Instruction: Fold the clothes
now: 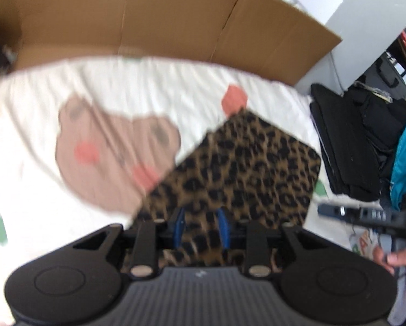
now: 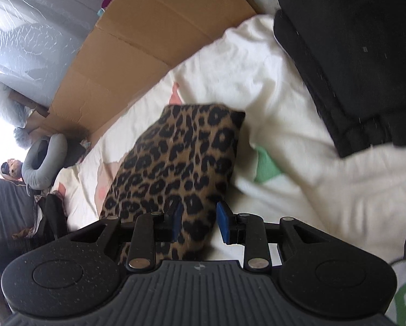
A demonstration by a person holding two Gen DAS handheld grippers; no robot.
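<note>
Your leopard-print garment (image 1: 238, 171) lay as a compact rectangle on the white bedspread (image 1: 40, 190), right of centre in the left view and mid-frame in the right, with folded black clothes (image 2: 352, 54) stacked at the upper right. It looked soft, light and limp, so I judged its thick edge the safest place to take hold. Your left hand-held gripper (image 1: 201, 226) had its blue fingers closed on the near edge, while your right hand-held gripper (image 2: 198, 221) reached forward low over the bed, fingers parted around the cloth's corner without pinching it.
</note>
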